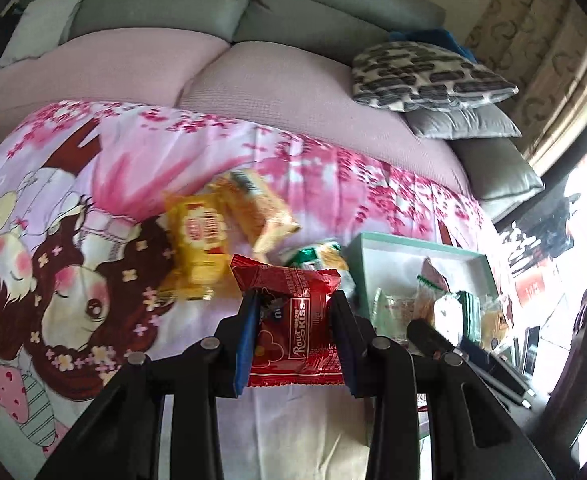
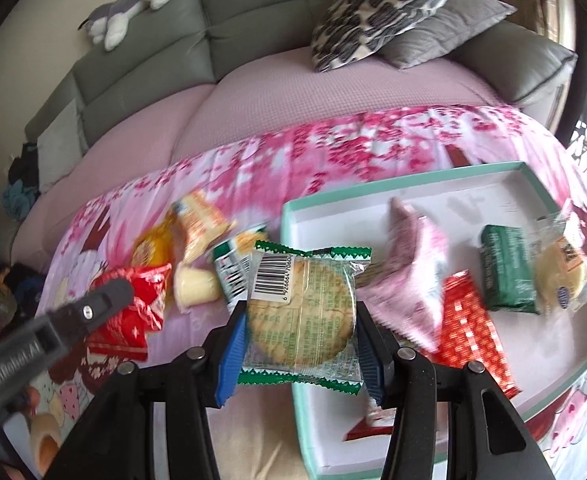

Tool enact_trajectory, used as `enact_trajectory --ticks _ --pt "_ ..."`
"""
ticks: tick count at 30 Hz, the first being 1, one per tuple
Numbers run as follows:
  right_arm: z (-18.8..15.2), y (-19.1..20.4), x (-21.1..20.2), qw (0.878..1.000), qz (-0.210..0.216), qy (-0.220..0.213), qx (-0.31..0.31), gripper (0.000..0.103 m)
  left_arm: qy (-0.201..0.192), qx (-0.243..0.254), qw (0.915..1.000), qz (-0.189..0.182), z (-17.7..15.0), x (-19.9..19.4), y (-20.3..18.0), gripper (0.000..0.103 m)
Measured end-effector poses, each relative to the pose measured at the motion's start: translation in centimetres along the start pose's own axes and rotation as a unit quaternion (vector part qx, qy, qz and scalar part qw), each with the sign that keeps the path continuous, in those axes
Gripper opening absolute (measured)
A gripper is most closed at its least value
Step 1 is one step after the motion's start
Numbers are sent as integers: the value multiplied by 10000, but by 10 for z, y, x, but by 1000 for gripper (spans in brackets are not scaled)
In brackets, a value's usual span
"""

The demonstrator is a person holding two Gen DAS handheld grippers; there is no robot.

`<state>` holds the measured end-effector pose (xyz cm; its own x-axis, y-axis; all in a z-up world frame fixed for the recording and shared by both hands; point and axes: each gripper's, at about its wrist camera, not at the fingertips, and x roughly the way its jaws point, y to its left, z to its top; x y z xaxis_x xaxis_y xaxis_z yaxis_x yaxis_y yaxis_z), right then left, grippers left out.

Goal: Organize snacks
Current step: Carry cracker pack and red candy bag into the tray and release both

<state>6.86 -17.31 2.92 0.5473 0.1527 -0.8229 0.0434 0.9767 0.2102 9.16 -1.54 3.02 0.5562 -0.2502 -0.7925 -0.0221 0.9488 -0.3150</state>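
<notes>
red snack packet pinched in left tongs, cracker packet in right tongs

Both wrist cameras look steeply down along their own fingers, close above the cartoon-print sheet. The left view faces the loose snacks, with the mint-rimmed tray at its right; the right view sits over that tray. Both share the grey sofa.

Grey sofa w/ plush cat on top, patterned cushion, pink cartoon blanket.
</notes>
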Motion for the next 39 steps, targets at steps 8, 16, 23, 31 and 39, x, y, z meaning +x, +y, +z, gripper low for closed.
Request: enact_trajectory --ticks 8,16,23,31,39 --pt "12 -31 -4 9994 -205 -79 265 53 147 316 9993 -117 0 14 -31 37" --pt "18 -56 -9 9979 -353 -166 526 53 220 523 9982 -212 7 26 -55 37" --pt "25 -95 -12 9942 -511 -231 920 53 167 853 9956 -358 21 45 -89 37" --pt "26 -143 -7 9870 -817 -151 1374 53 410 1112 9920 -439 21 85 -122 37" --pt "22 -159 2 9844 -876 7 1526 53 435 1047 9924 -484 23 105 -134 38"
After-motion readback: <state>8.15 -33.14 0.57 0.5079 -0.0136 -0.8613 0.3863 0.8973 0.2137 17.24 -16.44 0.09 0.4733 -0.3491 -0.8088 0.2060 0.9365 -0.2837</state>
